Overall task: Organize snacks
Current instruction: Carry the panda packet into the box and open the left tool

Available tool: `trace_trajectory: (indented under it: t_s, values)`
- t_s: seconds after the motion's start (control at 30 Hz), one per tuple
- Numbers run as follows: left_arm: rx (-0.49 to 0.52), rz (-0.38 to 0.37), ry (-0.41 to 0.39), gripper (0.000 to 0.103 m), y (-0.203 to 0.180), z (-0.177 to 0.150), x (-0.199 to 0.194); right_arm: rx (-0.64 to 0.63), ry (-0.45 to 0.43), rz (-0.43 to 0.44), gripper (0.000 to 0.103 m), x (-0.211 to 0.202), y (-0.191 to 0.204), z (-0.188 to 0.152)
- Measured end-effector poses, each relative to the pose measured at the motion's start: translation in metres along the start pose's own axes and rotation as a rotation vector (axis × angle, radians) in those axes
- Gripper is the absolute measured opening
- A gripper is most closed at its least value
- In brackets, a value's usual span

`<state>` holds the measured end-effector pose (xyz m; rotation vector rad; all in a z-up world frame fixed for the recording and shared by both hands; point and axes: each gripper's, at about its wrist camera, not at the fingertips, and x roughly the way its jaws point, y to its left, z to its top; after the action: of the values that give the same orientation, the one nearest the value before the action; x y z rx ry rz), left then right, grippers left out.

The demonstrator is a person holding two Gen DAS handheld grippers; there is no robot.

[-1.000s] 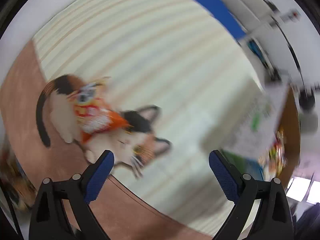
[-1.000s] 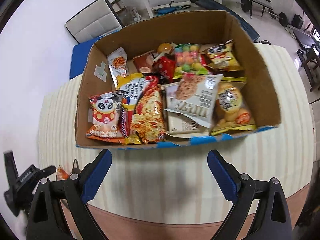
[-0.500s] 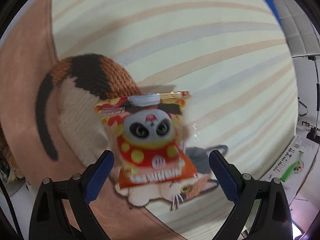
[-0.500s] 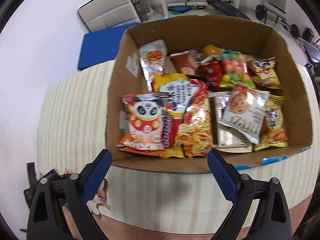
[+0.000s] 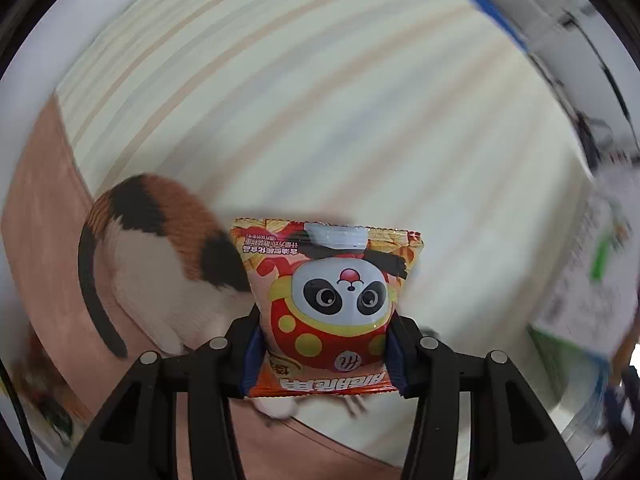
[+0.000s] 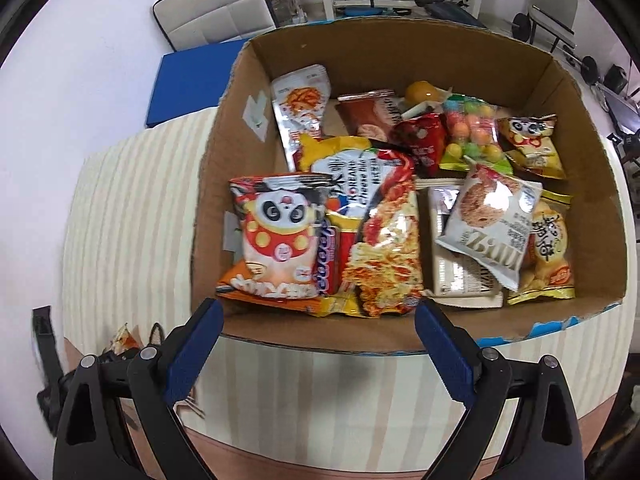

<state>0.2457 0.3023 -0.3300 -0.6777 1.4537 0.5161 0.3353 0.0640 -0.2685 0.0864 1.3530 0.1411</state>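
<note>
My left claw (image 5: 323,354) has just been closing and now pinches the panda snack bag (image 5: 329,300) by its lower sides, the bag standing between the blue pads above the striped cloth (image 5: 320,100). It is orange-red with a panda face and yellow dots; its writing is Korean. My right claw (image 6: 316,336) hangs open before the cardboard box (image 6: 208,208), where a "Zimz"-like cookie pack (image 6: 490,226) lies.
</note>
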Motion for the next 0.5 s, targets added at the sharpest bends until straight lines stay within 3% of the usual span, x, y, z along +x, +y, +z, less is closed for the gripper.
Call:
trace_trajectory:
  t_s: [0.33, 0.5]
  values:
    - [0.375, -0.099, -0.175, 0.047, -0.143, -0.063, -0.098, 0.001, -0.033, -0.026, 0.098, -0.029, -0.040, 0.001]
    - [0.495, -0.173, -0.199, 0.047, -0.196, -0.046, -0.130, 0.053, -0.053, -0.015, 0.098, -0.054, -0.077, 0.003]
